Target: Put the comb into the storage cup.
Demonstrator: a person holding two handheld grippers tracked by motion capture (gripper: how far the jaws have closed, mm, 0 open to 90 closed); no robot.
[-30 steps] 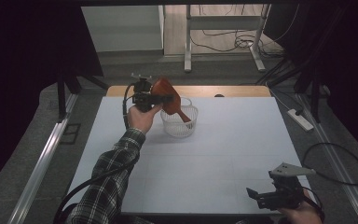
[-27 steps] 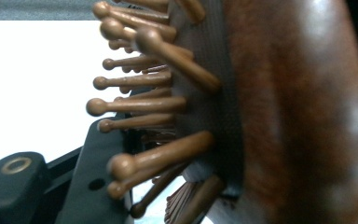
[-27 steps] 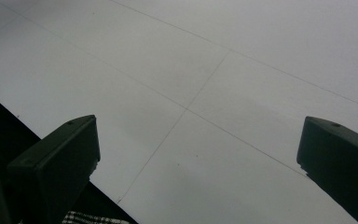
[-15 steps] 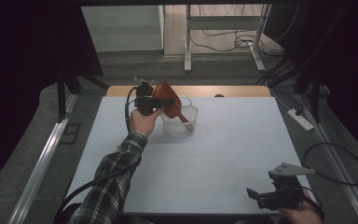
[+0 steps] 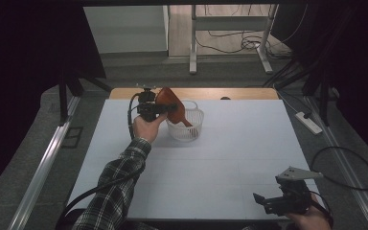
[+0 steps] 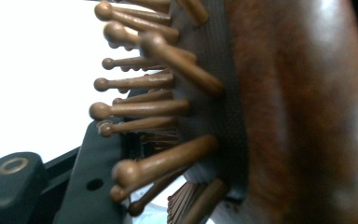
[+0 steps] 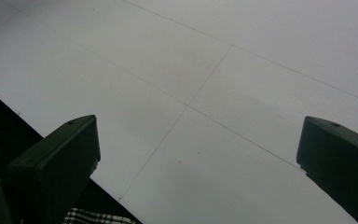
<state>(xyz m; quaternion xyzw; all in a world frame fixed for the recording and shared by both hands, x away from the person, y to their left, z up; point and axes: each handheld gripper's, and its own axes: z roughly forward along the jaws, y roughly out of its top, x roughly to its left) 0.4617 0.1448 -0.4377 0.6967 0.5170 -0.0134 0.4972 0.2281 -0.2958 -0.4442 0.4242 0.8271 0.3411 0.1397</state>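
**Brush held over the basket at the far edge**

From the high view, my left tongs (image 5: 159, 109) sit near the far edge of the white counter (image 5: 230, 163), left of its middle, clenched on a reddish-brown wooden paddle hairbrush (image 5: 171, 106). The brush tilts, its handle end dipping into a small white slotted plastic basket (image 5: 188, 127) that stands just beside my left hand (image 5: 146, 127). My plaid sleeve (image 5: 117, 187) runs back to the near edge. My right tongs (image 5: 273, 201) hang at the near right corner, well apart from the basket.

In the left gripper view, the hairbrush (image 6: 279, 112) sits very close, its glossy wooden back on the right and its ball-tipped wooden bristles (image 6: 140, 108) pointing left across one black jaw. The jaws grasp the brush head.

In the right gripper view, the two black jaws stand wide apart, released, with nothing between them but the bare white counter (image 7: 223, 84) and its thin seam lines.
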